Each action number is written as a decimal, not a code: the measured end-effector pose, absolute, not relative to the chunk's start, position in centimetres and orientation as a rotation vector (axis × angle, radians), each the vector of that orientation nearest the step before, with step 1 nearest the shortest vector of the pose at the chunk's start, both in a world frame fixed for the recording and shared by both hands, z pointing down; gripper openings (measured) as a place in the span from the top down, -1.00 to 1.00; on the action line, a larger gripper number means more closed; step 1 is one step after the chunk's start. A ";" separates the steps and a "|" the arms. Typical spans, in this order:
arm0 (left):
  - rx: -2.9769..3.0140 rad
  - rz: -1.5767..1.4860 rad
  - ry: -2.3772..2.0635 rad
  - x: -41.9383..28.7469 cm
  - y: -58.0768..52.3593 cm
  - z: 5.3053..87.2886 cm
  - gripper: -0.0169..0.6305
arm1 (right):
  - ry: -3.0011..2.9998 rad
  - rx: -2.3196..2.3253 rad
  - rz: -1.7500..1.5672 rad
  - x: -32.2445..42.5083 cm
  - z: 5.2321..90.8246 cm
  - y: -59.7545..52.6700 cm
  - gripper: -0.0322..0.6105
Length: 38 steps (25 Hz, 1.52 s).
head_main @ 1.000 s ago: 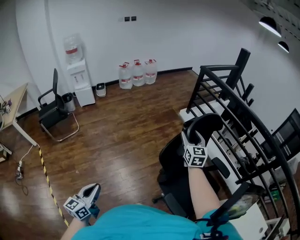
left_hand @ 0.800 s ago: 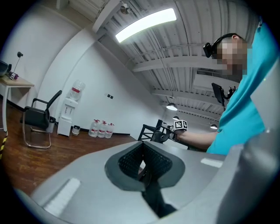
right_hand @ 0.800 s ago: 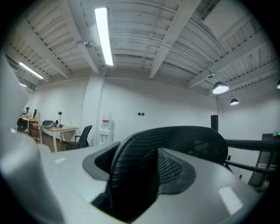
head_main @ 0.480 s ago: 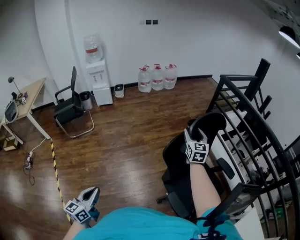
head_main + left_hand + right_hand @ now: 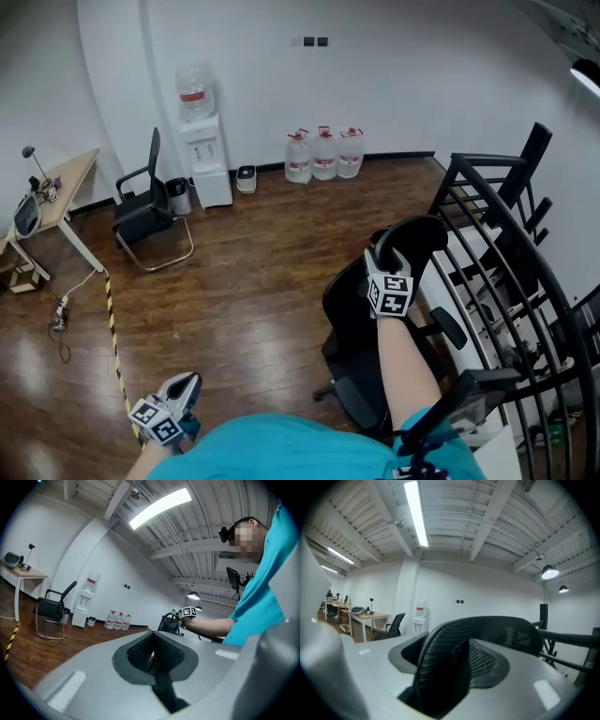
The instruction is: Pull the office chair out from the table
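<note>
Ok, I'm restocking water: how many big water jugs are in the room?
4: three jugs side by side on the floor by the far wall, one jug on the water cooler. More may be hidden.

At the upper middle of the head view, a white water dispenser with a bottle on top stands against the back wall. To its right, three water jugs sit in a row on the dark wooden floor. A black sled-base chair stands at upper left, near a light wooden desk at the left edge. Yellow-and-black tape runs down the floor at lower left. A black metal rack fills the right side.
</note>
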<state>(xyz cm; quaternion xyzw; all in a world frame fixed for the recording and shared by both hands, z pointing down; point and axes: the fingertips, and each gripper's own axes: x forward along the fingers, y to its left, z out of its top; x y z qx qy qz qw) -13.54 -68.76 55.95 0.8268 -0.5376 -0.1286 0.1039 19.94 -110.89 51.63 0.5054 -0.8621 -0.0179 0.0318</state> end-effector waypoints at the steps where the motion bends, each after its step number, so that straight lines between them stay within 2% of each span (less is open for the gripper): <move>1: 2.432 -0.384 -1.588 -13.9 -68.6 55.8 0.89 | -2.651 1.551 -0.056 19.5 51.6 -110.8 0.07; 9: 2.427 -0.410 -1.582 -12.7 -70.0 56.2 0.89 | -2.708 1.455 -0.058 19.7 51.9 -110.8 -0.04; 26: 2.662 -0.469 -1.264 -13.3 -76.6 53.6 0.89 | -2.878 1.215 -0.068 20.1 53.2 -96.2 0.05; 30: 2.706 -0.473 -1.150 -13.2 -75.3 53.2 0.89 | -2.921 1.179 -0.055 19.8 52.2 -90.0 0.26; 34: 2.777 -0.440 -0.997 -13.3 -71.9 53.4 0.89 | -2.934 1.203 -0.033 19.1 52.3 -82.9 0.69; 36: 2.807 -0.404 -0.935 -10.5 -69.9 54.5 0.89 | -2.918 1.234 -0.035 21.6 53.7 -79.5 0.86; 38: 2.843 -0.361 -0.873 -4.2 -68.1 56.5 0.89 | -2.891 1.265 -0.040 27.4 56.7 -76.7 0.89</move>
